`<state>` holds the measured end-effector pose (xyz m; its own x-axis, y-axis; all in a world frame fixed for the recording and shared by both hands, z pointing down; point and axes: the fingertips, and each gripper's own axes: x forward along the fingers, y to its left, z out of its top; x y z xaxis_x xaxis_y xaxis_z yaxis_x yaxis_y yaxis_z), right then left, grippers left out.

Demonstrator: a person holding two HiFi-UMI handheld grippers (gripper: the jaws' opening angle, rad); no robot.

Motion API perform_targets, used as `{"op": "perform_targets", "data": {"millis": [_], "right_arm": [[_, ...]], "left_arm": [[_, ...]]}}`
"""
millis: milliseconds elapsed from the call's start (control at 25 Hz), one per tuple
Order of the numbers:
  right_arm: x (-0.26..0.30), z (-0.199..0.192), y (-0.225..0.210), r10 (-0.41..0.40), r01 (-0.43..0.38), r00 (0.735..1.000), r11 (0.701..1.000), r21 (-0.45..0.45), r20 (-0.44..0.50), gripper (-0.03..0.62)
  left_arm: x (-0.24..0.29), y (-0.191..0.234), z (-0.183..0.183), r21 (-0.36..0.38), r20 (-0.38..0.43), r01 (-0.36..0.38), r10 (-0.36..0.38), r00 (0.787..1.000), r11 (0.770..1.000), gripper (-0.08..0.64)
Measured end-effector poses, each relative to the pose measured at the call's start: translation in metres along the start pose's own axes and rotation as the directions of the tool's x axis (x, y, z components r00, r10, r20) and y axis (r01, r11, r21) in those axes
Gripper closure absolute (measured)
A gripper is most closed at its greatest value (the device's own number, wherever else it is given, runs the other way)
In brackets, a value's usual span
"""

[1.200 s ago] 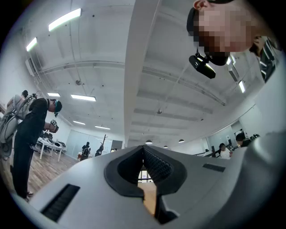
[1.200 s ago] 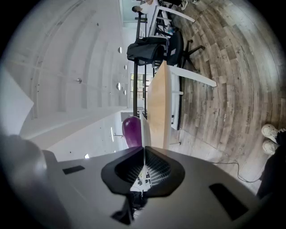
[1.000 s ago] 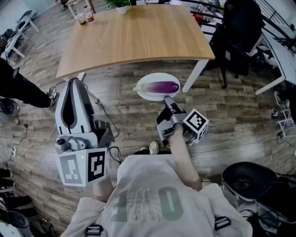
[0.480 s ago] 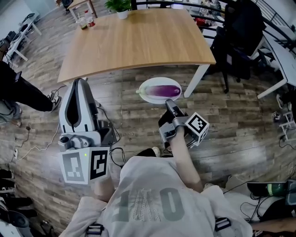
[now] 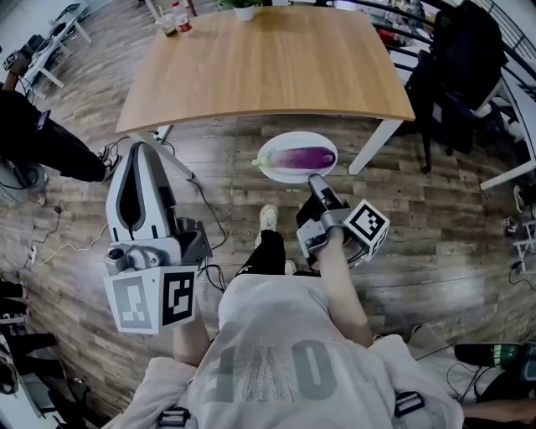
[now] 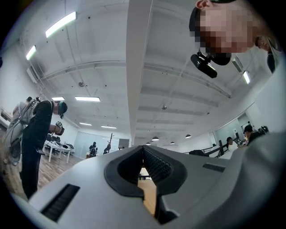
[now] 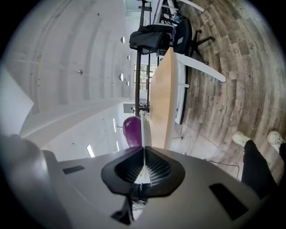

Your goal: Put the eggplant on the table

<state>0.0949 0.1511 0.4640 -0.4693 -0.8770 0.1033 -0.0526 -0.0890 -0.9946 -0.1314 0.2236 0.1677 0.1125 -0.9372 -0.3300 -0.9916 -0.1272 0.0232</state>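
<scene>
Far L, head view: bystander in dark clothes on the plank floor, well apart from the rig.

L gripper: held up front-left, over the floor, short of the table's near-left corner. Fingertips meet at the top and the slot behind them is empty. L gripper view agrees: pads come together at the tip, nothing between, only a sliver of tabletop seen through the gap lower down. Closed, empty.

Table: light wood top, white legs. Bottles and a plant pot at the far edge; the rest of the top is bare wood.

Plate: white, oval in this view, just in front of the table's near edge, not on it, floor behind it. Eggplant lies lengthwise on the plate, purple, green stem end pointing L.

R gripper: reaches fwd to the plate's near rim. R gripper view: thin white rim runs straight into the closed pads, so it is clamped on the plate; eggplant sits beyond on the plate, table edge past that.

Far R: dark chair next to the table.
</scene>
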Motion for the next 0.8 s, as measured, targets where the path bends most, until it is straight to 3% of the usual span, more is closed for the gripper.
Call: {"op": "perform_targets", "data": {"millis": [400, 800], "right_arm": [[0.065, 0.008, -0.007, -0.01, 0.01, 0.998, 1.0, -0.007, -0.057, 0.566], [0.155, 0.04, 0.006, -0.011, 0.01, 1.0, 1.0, -0.013, -0.025, 0.566]], "left_arm": [[0.029, 0.053, -0.027, 0.001, 0.011, -0.119, 0.119, 0.993, 0.993, 0.551], [0.131, 0.079, -0.067, -0.027, -0.01, -0.067, 0.067, 0.998, 0.997, 0.551]]}}
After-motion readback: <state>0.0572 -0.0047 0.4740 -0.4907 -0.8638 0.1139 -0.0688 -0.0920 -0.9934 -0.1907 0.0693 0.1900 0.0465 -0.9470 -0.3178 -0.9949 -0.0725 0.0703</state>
